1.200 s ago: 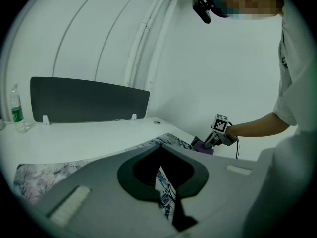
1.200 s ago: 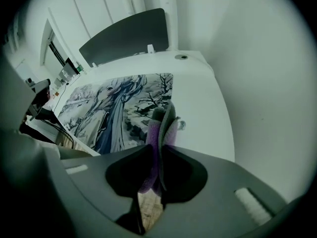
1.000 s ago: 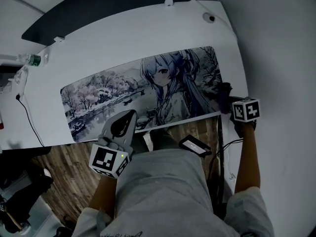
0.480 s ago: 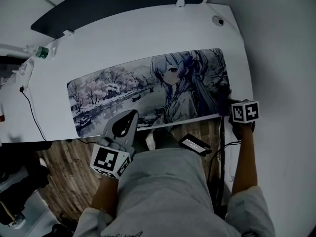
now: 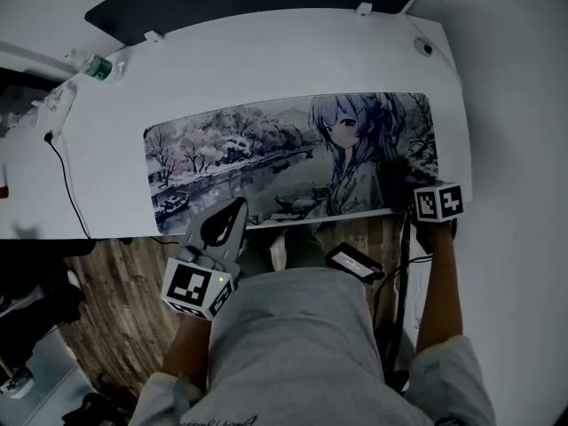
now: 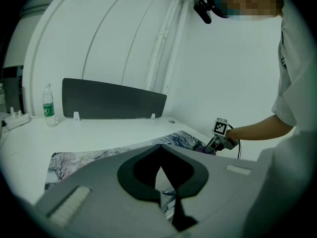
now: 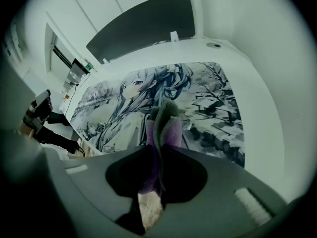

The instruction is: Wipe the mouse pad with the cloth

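Purple cloth (image 7: 163, 128) juts from right hand-held gripper (image 7: 152, 180) onto mouse pad (image 7: 208, 98).

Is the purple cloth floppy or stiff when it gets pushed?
Probably floppy: the cloth folds and bunches where the right hand-held gripper pinches it. Likely light too; its fuzzy surface should drag on the mouse pad.

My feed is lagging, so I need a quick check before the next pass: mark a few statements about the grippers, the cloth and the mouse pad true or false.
1. The right gripper is shut on the cloth. True.
2. The cloth is at the left end of the mouse pad. False: it is at the right end.
3. The left gripper holds a second cloth. False: its jaws are together with nothing between them.
4. A bottle stands on the desk, off the pad. True.
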{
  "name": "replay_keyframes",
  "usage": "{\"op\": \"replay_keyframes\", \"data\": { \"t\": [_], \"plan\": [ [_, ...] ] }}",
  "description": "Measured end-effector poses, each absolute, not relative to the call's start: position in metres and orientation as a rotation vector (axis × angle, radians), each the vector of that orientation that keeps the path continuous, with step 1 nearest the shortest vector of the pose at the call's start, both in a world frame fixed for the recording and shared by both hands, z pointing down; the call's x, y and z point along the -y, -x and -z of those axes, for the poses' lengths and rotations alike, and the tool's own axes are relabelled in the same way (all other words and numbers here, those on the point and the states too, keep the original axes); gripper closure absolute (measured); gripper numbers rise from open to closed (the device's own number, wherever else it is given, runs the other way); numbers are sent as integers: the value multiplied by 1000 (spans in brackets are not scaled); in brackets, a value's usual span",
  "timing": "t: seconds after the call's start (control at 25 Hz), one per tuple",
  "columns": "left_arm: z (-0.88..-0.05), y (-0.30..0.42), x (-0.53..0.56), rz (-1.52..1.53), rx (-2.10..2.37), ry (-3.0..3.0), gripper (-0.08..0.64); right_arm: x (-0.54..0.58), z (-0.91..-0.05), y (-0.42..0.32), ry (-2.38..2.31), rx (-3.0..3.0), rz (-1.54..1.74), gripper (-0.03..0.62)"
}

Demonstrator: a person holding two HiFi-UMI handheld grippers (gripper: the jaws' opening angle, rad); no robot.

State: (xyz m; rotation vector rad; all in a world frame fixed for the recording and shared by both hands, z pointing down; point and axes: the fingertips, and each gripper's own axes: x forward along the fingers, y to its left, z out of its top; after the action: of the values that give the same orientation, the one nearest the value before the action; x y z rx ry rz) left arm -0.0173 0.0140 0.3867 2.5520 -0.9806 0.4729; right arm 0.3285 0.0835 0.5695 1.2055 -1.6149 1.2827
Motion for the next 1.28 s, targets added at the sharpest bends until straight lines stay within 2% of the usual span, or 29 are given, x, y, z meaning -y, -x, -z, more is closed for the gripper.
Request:
{"op": "replay_keyframes", "data": {
  "t": [0.6,1.28],
  "plan": [
    [-388,119,-13,-446,1016,-2536,541,-68,-570,-202,-1115,1651,-1274,518],
    [-396,226,-31,-429,1102,-2494,541,-55,-571,-93,-1052,1709,-1243,518]
  ]
}}
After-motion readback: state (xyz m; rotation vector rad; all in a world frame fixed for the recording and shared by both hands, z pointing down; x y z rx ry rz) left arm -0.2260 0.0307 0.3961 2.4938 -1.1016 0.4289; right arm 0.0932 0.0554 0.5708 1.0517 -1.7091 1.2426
